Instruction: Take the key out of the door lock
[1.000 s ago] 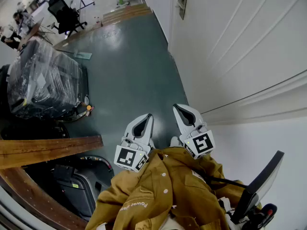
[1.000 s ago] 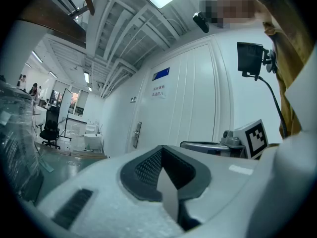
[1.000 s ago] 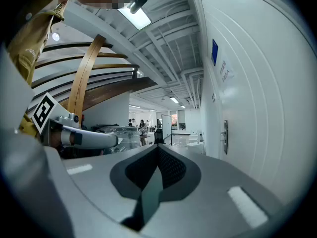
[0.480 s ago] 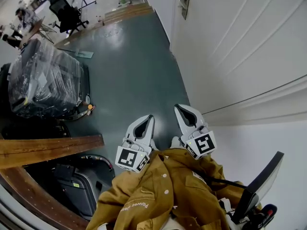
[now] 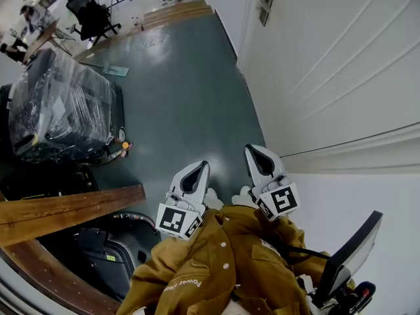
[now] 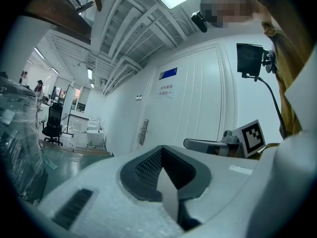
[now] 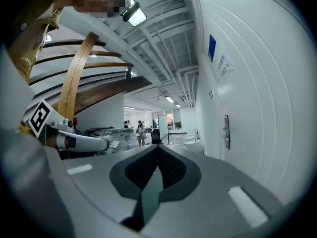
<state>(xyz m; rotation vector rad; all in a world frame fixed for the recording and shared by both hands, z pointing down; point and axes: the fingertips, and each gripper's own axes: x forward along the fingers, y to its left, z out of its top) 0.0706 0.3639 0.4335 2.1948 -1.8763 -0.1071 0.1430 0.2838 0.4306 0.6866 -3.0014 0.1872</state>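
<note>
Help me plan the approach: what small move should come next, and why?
Probably carry the right gripper forward along the white door toward the lock plate. It and the left gripper are shut and empty by the jacket; the plate is well ahead, any key too small to see.

Wide strip of dark green floor (image 5: 177, 90) is lying open btwn the white panelled wall (image 5: 341, 58) on the right & the plastic-wrapped black bundle (image 5: 59, 110), which is blocking the floor's left edge. Floor along the wall is running free up to the metal lock plate (image 5: 265, 3). Curved wooden beam (image 5: 65, 205) is closing off the near-left corner. Black flat screen on a stand (image 5: 348, 254) is crowding the near-right. Black office chair (image 5: 92, 18) is sitting far-left.
</note>
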